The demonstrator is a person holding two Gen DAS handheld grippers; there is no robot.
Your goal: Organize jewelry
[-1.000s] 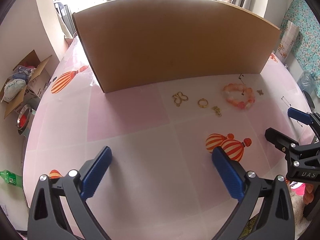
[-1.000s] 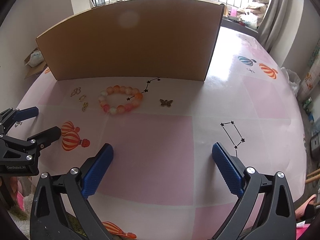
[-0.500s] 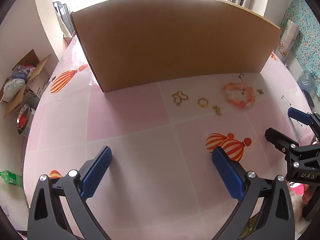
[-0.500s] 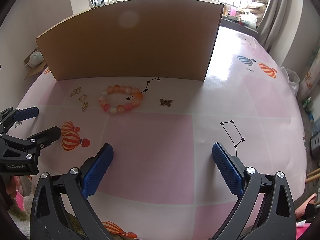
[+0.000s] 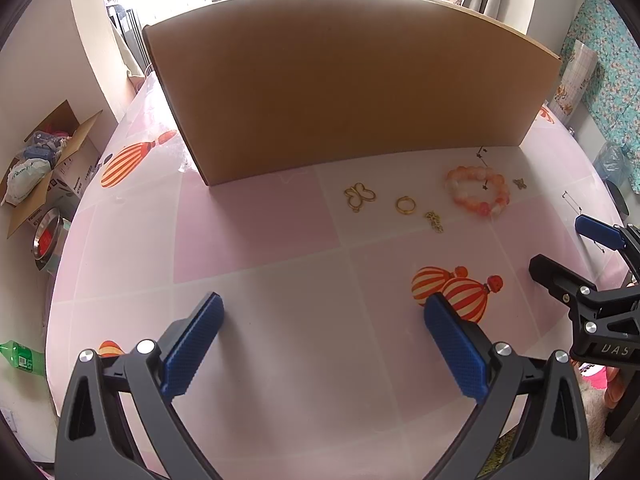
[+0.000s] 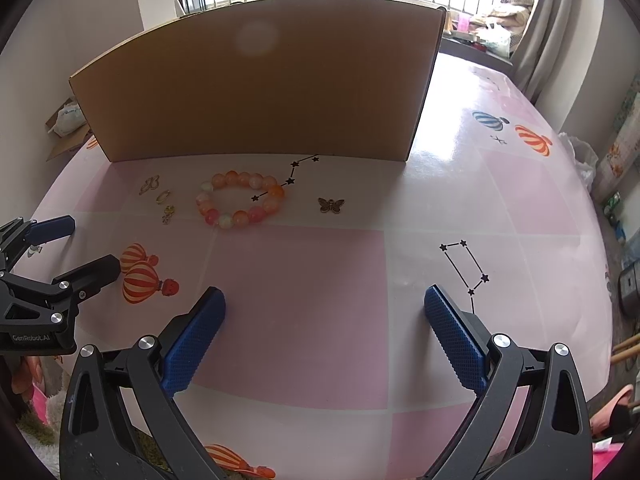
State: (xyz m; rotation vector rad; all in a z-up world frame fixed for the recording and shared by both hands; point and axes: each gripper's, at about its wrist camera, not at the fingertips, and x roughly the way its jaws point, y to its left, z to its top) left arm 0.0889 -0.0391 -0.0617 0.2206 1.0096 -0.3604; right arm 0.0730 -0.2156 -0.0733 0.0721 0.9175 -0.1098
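Observation:
Jewelry lies in a row on the pink table in front of a cardboard panel. A gold butterfly pendant (image 5: 359, 197) (image 6: 149, 184), a gold ring (image 5: 405, 205) (image 6: 163, 195), a small gold chain piece (image 5: 434, 221) (image 6: 168, 213), an orange-pink bead bracelet (image 5: 477, 195) (image 6: 239, 199) and a dark bronze butterfly charm (image 5: 519, 183) (image 6: 331, 205). My left gripper (image 5: 320, 336) is open and empty, well short of the jewelry. My right gripper (image 6: 324, 328) is open and empty near the table's front. Each gripper shows in the other's view: the right (image 5: 568, 252), the left (image 6: 68, 248).
A tall cardboard panel (image 5: 352, 92) (image 6: 260, 88) stands upright across the table behind the jewelry. The tablecloth (image 5: 260, 240) has printed balloons and star patterns. A box of clutter (image 5: 40, 160) and a metal bowl (image 5: 46, 236) sit on the floor at left.

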